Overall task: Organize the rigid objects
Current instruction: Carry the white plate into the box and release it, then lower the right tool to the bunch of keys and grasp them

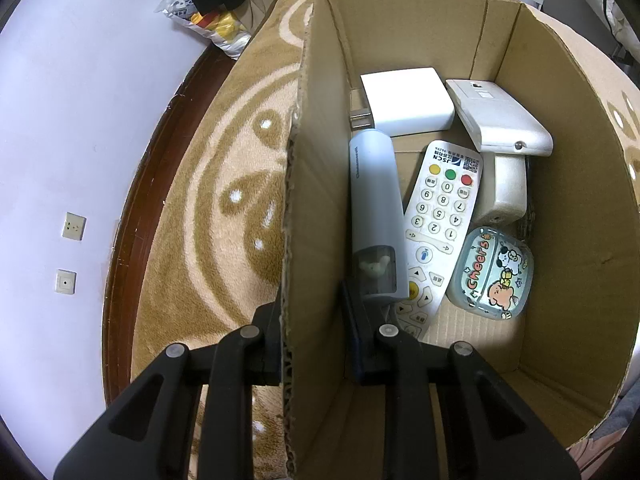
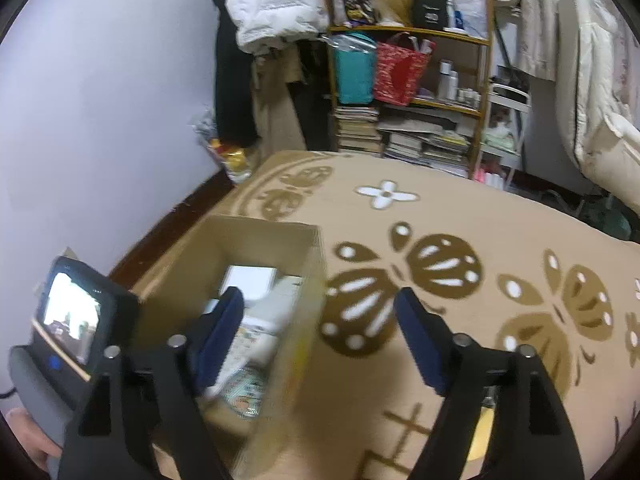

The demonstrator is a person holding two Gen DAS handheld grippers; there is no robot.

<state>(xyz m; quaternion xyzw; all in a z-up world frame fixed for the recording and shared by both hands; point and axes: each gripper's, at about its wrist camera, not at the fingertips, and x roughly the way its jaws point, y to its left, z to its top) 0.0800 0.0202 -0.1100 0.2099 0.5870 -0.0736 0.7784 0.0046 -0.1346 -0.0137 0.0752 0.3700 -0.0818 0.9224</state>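
Pinching the cardboard box (image 1: 304, 184) wall, left hand-held gripper (image 1: 310, 320); right hand-held gripper (image 2: 320, 312) seemingly wide, empty.

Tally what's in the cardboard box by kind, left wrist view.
White power adapter: 1
White remote control with number keys: 1
White cylindrical device with clear end: 1
Off-white handheld device: 1
Clear "Cheers" cartoon case: 1
Total: 5, all inside the cardboard box.
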